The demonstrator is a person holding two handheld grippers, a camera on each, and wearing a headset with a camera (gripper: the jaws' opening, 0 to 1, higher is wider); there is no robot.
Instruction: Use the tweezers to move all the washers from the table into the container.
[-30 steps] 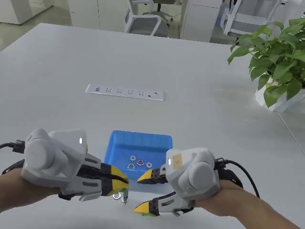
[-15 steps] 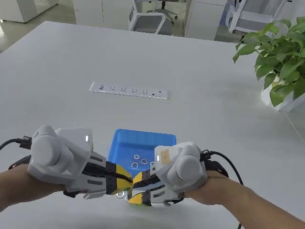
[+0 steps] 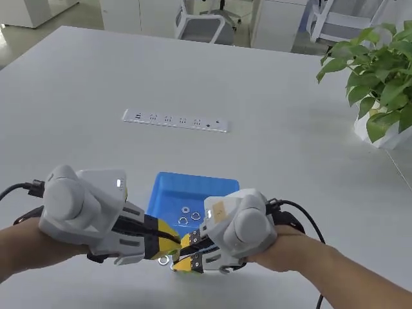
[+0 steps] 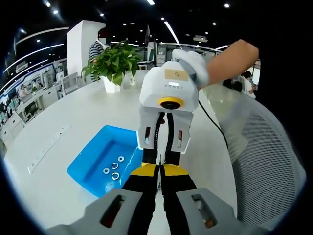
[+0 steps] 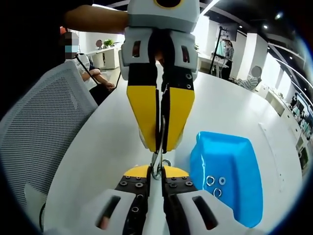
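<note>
Washers (image 3: 185, 210): three lie in the blue container (image 3: 193, 187), and one loose washer (image 3: 164, 260) lies on the table (image 3: 290, 129), just near of the container's near wall. The step in hand is judged to be the pick-up of this loose washer. The left gripper (image 4: 159, 171) pinches the tweezers (image 5: 159, 142) between jaws pressed together. The right gripper (image 5: 156, 175) meets it tip to tip, its jaws closed on the tweezer tips just beside the loose washer. The next move calls for a steady squeeze, a short lift over the near wall, and release inside.

Far of the container the table is open up to the power strip (image 3: 175, 121). The plant (image 3: 380, 71) stands well apart, far right. The mesh chair (image 5: 54, 112) shows that the table's near edge is close.
</note>
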